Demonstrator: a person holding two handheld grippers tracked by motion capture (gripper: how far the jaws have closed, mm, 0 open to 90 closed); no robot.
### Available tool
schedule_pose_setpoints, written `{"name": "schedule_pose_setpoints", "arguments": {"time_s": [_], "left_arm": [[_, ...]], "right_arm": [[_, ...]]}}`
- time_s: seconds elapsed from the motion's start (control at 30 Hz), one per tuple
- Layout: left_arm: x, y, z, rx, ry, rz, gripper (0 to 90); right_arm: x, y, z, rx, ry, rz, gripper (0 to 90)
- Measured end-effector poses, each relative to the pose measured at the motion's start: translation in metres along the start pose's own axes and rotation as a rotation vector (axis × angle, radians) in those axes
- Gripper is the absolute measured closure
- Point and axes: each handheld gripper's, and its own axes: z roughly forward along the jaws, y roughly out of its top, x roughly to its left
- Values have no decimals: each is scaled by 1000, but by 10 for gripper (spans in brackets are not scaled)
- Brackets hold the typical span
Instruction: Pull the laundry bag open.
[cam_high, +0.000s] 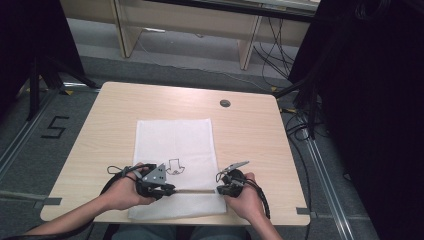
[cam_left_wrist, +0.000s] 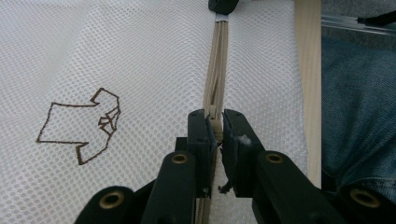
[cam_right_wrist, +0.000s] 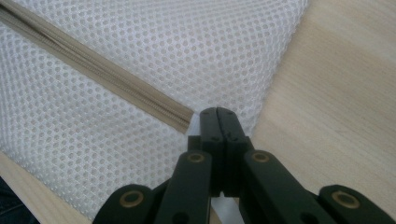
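Bag: a white mesh bag (cam_high: 175, 150) lies flat on the near middle of the wooden table (cam_high: 250, 135), a brown shirt outline (cam_left_wrist: 79, 123) drawn on it.
Zipper: a beige zipper (cam_right_wrist: 102, 79) runs across the bag's near end, between the two grippers.
Left gripper (cam_left_wrist: 215, 125): jaws closed on the zipper pull (cam_left_wrist: 215, 124).
Right gripper (cam_right_wrist: 217, 112): jaws fully closed, pinching the bag's white edge at the zipper's end.
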Motion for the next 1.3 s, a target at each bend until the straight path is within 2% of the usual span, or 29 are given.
{"name": "schedule_pose_setpoints", "arguments": {"time_s": [0.17, 0.27, 0.43, 0.47, 0.6, 0.77, 0.8, 0.97, 1.1, 1.3], "left_arm": [[1, -1, -3, 6, 6, 8, 815], [1, -3, -5, 0, -3, -3, 815], [0, -3, -7, 8, 7, 13, 815], [0, -3, -7, -2, 4, -1, 814], [0, -3, -7, 9, 9, 28, 815], [0, -4, -8, 14, 10, 33, 815], [1, -4, -9, 21, 15, 44, 815], [4, -9, -16, 14, 23, 19, 814], [3, -10, -16, 21, 24, 30, 814], [3, -11, -16, 9, 19, 16, 814]], "right_arm": [[0, 0, 0, 1, 3, 0, 900], [-1, 0, 0, 1, 4, 2, 900], [-1, 0, 0, 1, 3, 1, 900], [-1, 0, 0, 0, 3, 1, 900], [-1, 0, 0, 1, 4, 1, 900], [-1, 0, 0, 1, 3, 2, 900], [0, 0, 0, 1, 2, 2, 900], [-1, 0, 0, 2, 1, 3, 900], [0, 0, 0, 2, -1, 1, 900], [0, 0, 0, 1, 0, 3, 900]]}}
